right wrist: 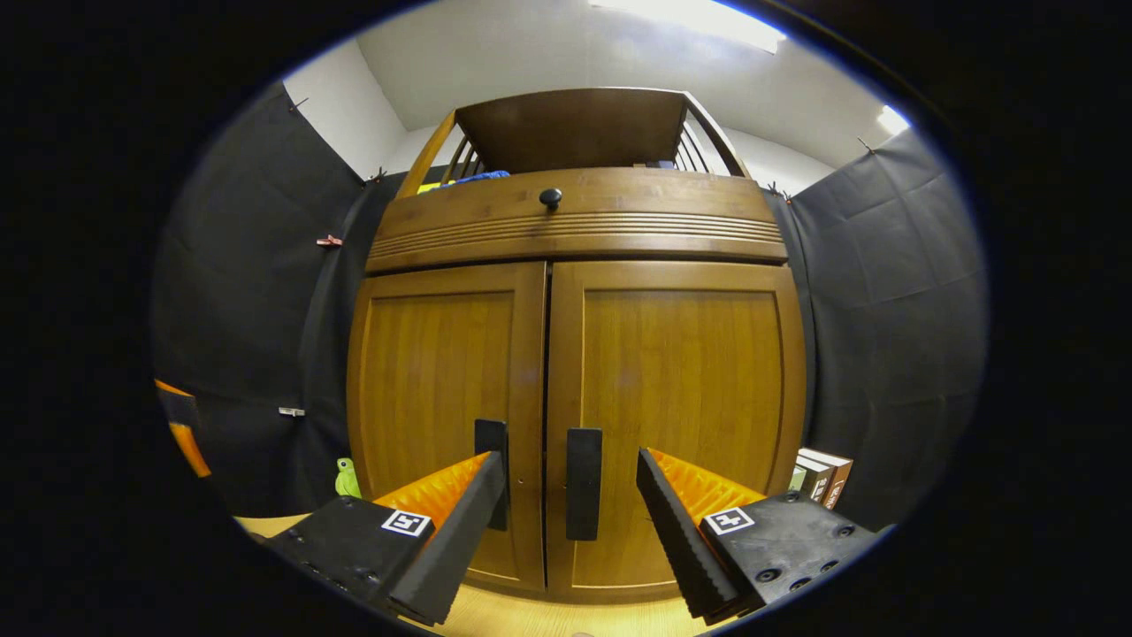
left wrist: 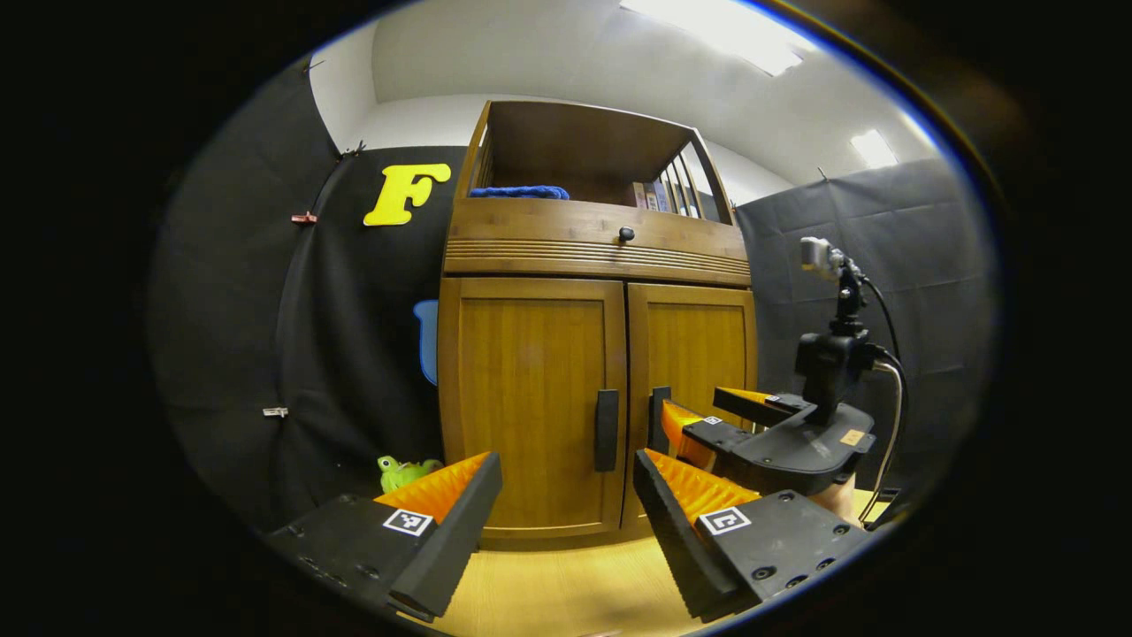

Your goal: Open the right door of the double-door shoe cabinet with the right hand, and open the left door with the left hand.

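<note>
A wooden shoe cabinet stands ahead with both doors shut. In the left gripper view, my left gripper is open and faces the left door's dark handle from some way back. Farther right in that view, my right gripper reaches close to the right door's handle. In the right gripper view, the right gripper is open, and the right door's handle lies between its fingers. The left door's handle stands just behind the left finger.
A drawer with a round dark knob runs above the doors, and an open shelf on top holds a blue cloth. A green toy sits on the floor left of the cabinet. Some books lean at its right.
</note>
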Tool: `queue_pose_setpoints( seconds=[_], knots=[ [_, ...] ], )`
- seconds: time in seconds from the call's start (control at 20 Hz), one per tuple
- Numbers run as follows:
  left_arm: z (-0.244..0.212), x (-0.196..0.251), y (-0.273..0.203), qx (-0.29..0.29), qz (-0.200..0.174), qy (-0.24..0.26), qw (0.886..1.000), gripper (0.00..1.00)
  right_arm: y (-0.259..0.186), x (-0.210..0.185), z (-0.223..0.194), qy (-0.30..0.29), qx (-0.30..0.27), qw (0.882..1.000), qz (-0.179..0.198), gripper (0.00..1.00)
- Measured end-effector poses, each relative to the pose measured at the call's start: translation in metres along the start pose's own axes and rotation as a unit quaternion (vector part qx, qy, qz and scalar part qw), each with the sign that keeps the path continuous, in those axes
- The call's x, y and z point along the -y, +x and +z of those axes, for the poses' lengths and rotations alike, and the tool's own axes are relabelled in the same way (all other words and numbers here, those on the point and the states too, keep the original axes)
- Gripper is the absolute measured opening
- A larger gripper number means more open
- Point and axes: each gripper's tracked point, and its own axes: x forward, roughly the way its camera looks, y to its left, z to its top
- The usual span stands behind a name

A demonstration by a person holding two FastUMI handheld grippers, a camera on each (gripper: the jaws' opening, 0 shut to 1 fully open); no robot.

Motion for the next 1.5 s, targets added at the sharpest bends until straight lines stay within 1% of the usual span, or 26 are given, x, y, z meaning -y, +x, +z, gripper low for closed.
queue_pose_setpoints(
  seconds=[0.25, 0.45, 0.55, 0.65, 0.75, 0.8, 0.95, 1.0, 1.05, 1.1, 1.2, 1.25, 1.35, 1.4, 1.45, 1.5],
  knots=[
    [-0.008, -0.011, 0.012, -0.012, -0.003, 0.002, 1.0, 0.93, 0.033, 0.002, -0.026, -0.009, -0.005, 1.0, -0.013, 0.96],
    [-0.016, -0.023, 0.017, -0.019, 0.001, -0.002, 1.0, 0.93, 0.046, 0.003, -0.042, -0.014, -0.011, 0.999, -0.027, 0.9],
    [-0.017, -0.031, 0.017, -0.019, 0.008, -0.003, 1.0, 0.93, 0.056, 0.005, -0.05, -0.008, -0.02, 0.999, -0.035, 0.91],
    [-0.017, -0.038, 0.017, -0.016, 0.016, -0.007, 1.0, 0.93, 0.064, 0.013, -0.059, -0.006, -0.029, 0.999, -0.043, 0.82],
    [-0.015, -0.044, 0.015, -0.012, 0.022, -0.013, 1.0, 0.94, 0.071, 0.014, -0.072, 0.002, -0.044, 0.998, -0.044, 0.79],
    [-0.014, -0.047, 0.014, -0.01, 0.026, -0.015, 1.0, 0.94, 0.071, 0.018, -0.076, 0.003, -0.05, 0.997, -0.05, 0.81],
    [-0.012, -0.054, 0.014, -0.005, 0.035, -0.016, 0.999, 0.93, 0.081, 0.022, -0.087, 0.001, -0.057, 0.997, -0.057, 0.49],
    [-0.013, -0.055, 0.012, -0.006, 0.036, -0.015, 0.999, 0.93, 0.082, 0.019, -0.091, 0.001, -0.064, 0.997, -0.054, 0.48],
    [-0.014, -0.055, 0.011, -0.008, 0.037, -0.014, 0.999, 0.94, 0.083, 0.016, -0.103, 0.01, -0.079, 0.996, -0.047, 0.5],
    [-0.014, -0.055, 0.011, -0.011, 0.037, -0.012, 0.999, 0.94, 0.08, 0.016, -0.093, 0.014, -0.066, 0.997, -0.045, 0.51],
    [-0.017, -0.056, 0.011, -0.018, 0.038, -0.01, 0.999, 0.93, 0.083, 0.017, -0.094, 0.015, -0.067, 0.996, -0.049, 0.3],
    [-0.019, -0.056, 0.011, -0.021, 0.038, -0.01, 0.999, 0.94, 0.085, 0.017, -0.094, 0.014, -0.067, 0.996, -0.052, 0.36],
    [-0.022, -0.057, 0.01, -0.026, 0.041, -0.009, 0.999, 0.94, 0.086, 0.018, -0.095, 0.009, -0.067, 0.997, -0.049, 0.35],
    [-0.021, -0.058, 0.008, -0.027, 0.042, -0.01, 0.999, 0.94, 0.084, 0.019, -0.095, 0.004, -0.07, 0.997, -0.046, 0.25],
    [-0.021, -0.059, 0.007, -0.027, 0.044, -0.01, 0.999, 0.95, 0.08, 0.018, -0.096, 0.006, -0.072, 0.996, -0.043, 0.25],
    [-0.019, -0.059, 0.005, -0.026, 0.045, -0.011, 0.999, 0.95, 0.082, 0.019, -0.095, 0.002, -0.074, 0.996, -0.041, 0.17]
  ],
)
